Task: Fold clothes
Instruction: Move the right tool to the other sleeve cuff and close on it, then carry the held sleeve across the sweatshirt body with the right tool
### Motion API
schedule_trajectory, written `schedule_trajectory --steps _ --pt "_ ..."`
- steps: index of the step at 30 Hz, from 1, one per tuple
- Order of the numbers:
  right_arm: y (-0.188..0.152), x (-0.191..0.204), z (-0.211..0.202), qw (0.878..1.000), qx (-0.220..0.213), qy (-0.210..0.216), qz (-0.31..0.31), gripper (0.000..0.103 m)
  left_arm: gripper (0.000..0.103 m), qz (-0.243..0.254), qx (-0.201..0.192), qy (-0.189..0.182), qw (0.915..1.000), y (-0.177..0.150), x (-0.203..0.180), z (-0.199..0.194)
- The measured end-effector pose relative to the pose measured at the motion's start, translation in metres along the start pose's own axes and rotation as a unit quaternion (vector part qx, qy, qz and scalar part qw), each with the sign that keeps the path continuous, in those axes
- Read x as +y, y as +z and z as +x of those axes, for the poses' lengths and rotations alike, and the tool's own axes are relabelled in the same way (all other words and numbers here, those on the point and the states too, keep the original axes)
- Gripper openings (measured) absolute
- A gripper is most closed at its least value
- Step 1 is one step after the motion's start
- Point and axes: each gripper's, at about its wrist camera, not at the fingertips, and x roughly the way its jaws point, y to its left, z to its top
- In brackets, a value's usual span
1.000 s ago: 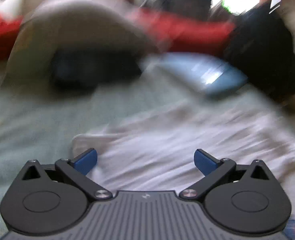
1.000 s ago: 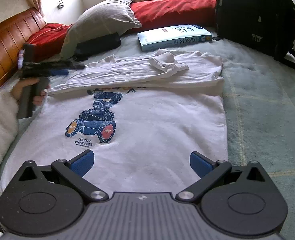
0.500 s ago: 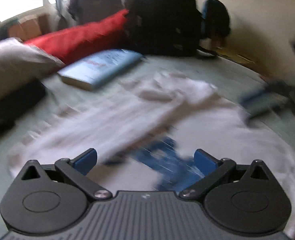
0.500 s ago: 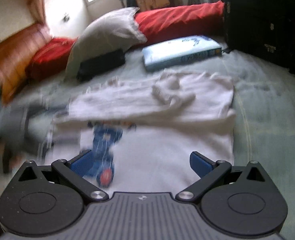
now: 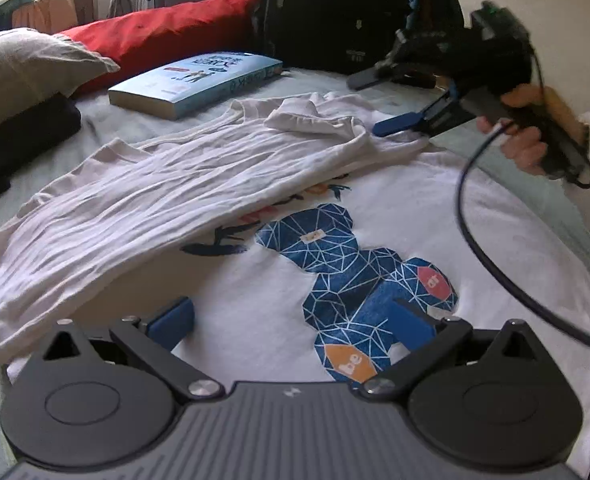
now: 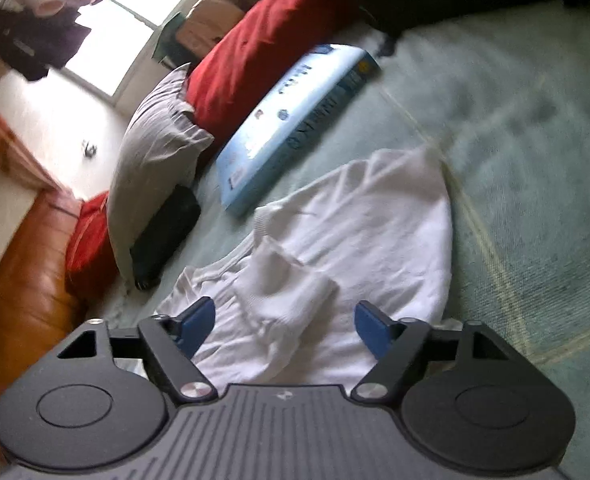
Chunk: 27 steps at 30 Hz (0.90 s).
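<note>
- The white T-shirt [image 5: 255, 280] lies flat on the bed [image 6: 535, 160], print side up, with one side already folded across it and the sleeve [image 6: 287, 300] bunched on top.
- My left claw [image 5: 291, 322] hangs over the blue print, its jaws apart, with nothing between them.
- My right claw [image 6: 285, 322] sits over the bunched sleeve near the far edge; its jaws have just been closing but stand apart, not yet pinching cloth.
- I judge the shirt light, limp and creased: it will sag and drag, not slide stiffly.
- I would take it at a hem or sleeve edge, pinching both layers so that the fold does not slip apart.
- The book [image 5: 195, 80] lies just beyond the shirt; I would keep the cloth from catching it.
</note>
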Motion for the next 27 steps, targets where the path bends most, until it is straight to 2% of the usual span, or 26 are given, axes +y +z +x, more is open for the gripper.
schedule_trajectory --steps 4,10,13,15,17,18,23,27 --pt "0.002 0.001 0.01 1.0 0.001 0.009 0.0 0.078 0.102 0.005 -0.004 0.001 1.0 -0.003 0.0 0.004" --pt "0.005 0.009 0.026 1.0 -0.001 -0.01 -0.006 0.076 0.102 0.004 -0.01 -0.001 0.9999 -0.005 0.001 0.004" --pt "0.0 0.012 0.022 1.0 -0.001 -0.019 -0.022 0.055 0.102 0.004 -0.013 -0.001 0.9999 -0.006 0.001 0.004" --pt "-0.002 0.012 0.021 0.999 0.008 -0.023 -0.033 0.032 0.102 0.006 -0.013 0.001 0.9999 -0.006 0.0 0.004" --pt "-0.002 0.011 0.019 0.999 0.005 -0.039 -0.036 0.016 0.102 0.008 -0.014 0.002 0.9999 -0.007 -0.001 0.004" --pt "-0.002 0.011 0.017 0.999 -0.002 -0.04 -0.034 0.013 0.102 0.008 -0.014 0.002 0.9999 -0.007 -0.001 0.003" --pt "-0.007 0.017 -0.004 0.997 -0.036 -0.048 -0.05 0.012 0.102 0.007 -0.015 0.002 0.9999 -0.007 0.001 0.003" --pt "-0.019 0.021 -0.02 0.993 -0.053 -0.086 -0.068 0.013 0.102 0.008 -0.015 0.003 0.9999 -0.008 0.001 0.003"
